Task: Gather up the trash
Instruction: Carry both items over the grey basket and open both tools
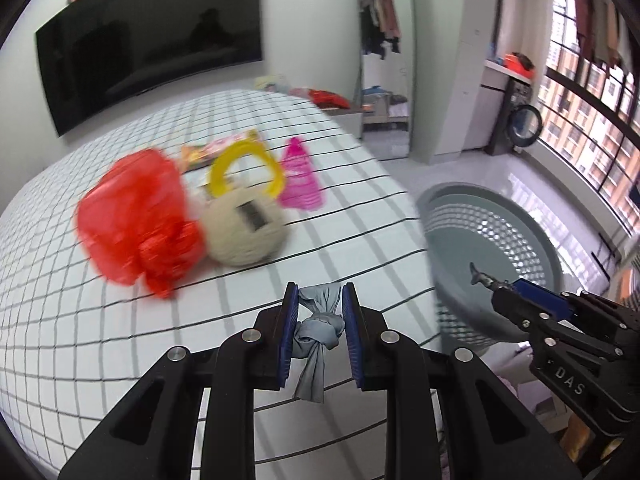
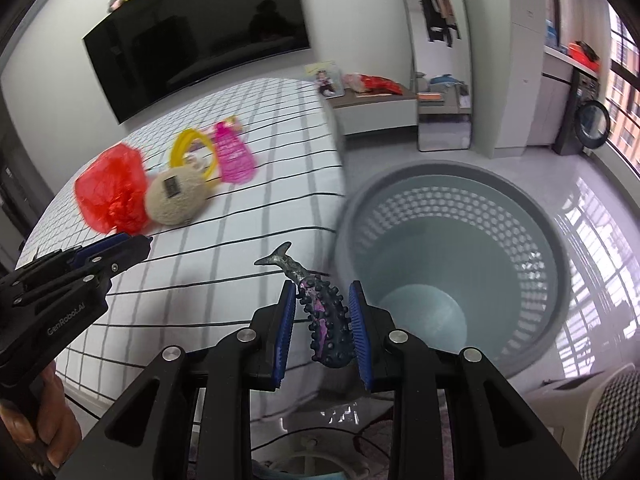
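Observation:
My left gripper (image 1: 320,312) is shut on a knotted grey-blue cloth (image 1: 318,330), held above the checked bed (image 1: 120,340). My right gripper (image 2: 323,312) is shut on a dark knobbly toy fish with purple patches (image 2: 326,320), its tail (image 2: 278,258) sticking out ahead. The right gripper (image 1: 496,284) also shows in the left wrist view, over the grey perforated basket (image 1: 492,236). That basket (image 2: 452,240) stands on the floor beside the bed, just ahead and right of the fish. On the bed lie a red plastic bag (image 1: 136,220), a beige round plush (image 1: 246,230), a yellow ring (image 1: 240,168) and a pink mesh piece (image 1: 300,176).
A black television (image 1: 144,36) hangs on the wall beyond the bed. A tall mirror (image 1: 386,60) leans by a white cupboard, and a washing machine (image 1: 520,120) stands near the big window. A low bench (image 2: 376,108) with clutter sits at the bed's far corner. A person's hand (image 2: 40,432) holds the left gripper (image 2: 120,252).

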